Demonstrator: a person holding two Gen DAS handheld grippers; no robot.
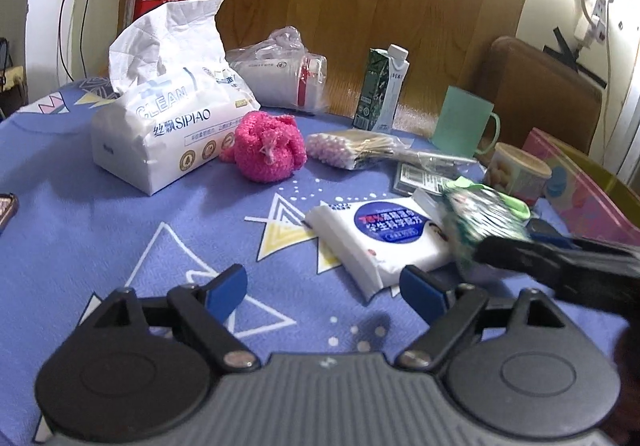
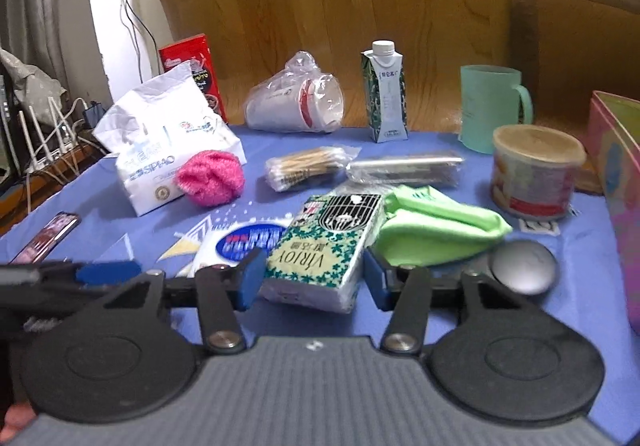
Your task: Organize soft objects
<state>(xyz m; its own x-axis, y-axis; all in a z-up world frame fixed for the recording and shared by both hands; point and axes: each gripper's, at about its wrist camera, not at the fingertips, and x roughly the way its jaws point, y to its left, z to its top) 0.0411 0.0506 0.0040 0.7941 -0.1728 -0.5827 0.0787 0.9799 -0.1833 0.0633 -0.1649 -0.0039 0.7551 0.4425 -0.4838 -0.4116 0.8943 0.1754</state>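
My right gripper (image 2: 312, 280) is shut on a green-patterned tissue pack (image 2: 324, 246) and holds it over the table; the pack shows blurred in the left wrist view (image 1: 480, 221). My left gripper (image 1: 324, 292) is open and empty, just short of a white wet-wipes pack (image 1: 380, 242) that lies flat. A pink knitted ball (image 1: 268, 149) lies beside a large white tissue pack (image 1: 160, 125). A green cloth (image 2: 436, 226) lies right of the held pack.
A blue patterned tablecloth (image 1: 120, 230) covers the table. At the back stand bagged paper cups (image 2: 296, 101), a carton (image 2: 386, 93), a green mug (image 2: 488, 105) and a tin (image 2: 534, 173). Cotton swabs (image 2: 304, 165) lie mid-table. A pink box (image 2: 620, 181) stands at right, a phone (image 2: 44, 236) at left.
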